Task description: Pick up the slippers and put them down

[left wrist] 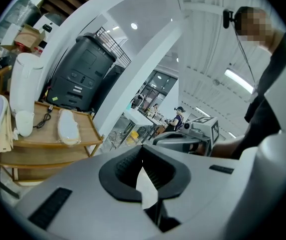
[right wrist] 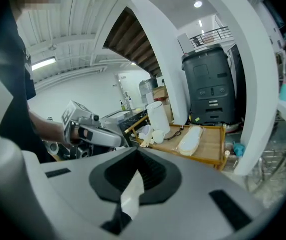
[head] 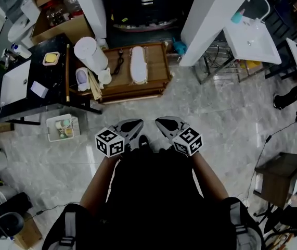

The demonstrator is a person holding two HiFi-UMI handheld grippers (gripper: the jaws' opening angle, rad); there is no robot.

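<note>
A pair of white slippers (head: 137, 64) in a clear wrap lies on the top shelf of a low wooden cart (head: 156, 85), a good way ahead of both grippers. The slippers (left wrist: 67, 126) show left of centre in the left gripper view, and the slippers (right wrist: 190, 139) right of centre in the right gripper view. My left gripper (head: 137, 124) and right gripper (head: 162, 122) are side by side close to my body, over the marble floor. Both are shut with nothing between the jaws. The left gripper view catches the right gripper (left wrist: 183, 139); the right gripper view catches the left gripper (right wrist: 95, 134).
On the cart stand a tall white cylinder (head: 91, 52), a cup and a black cable (head: 118, 64). A black table (head: 23, 95) and a white basket (head: 62, 127) are at the left. White pillars (head: 213, 20), a white sink stand (head: 252, 35) and a dark stool (head: 281, 176) are at the right.
</note>
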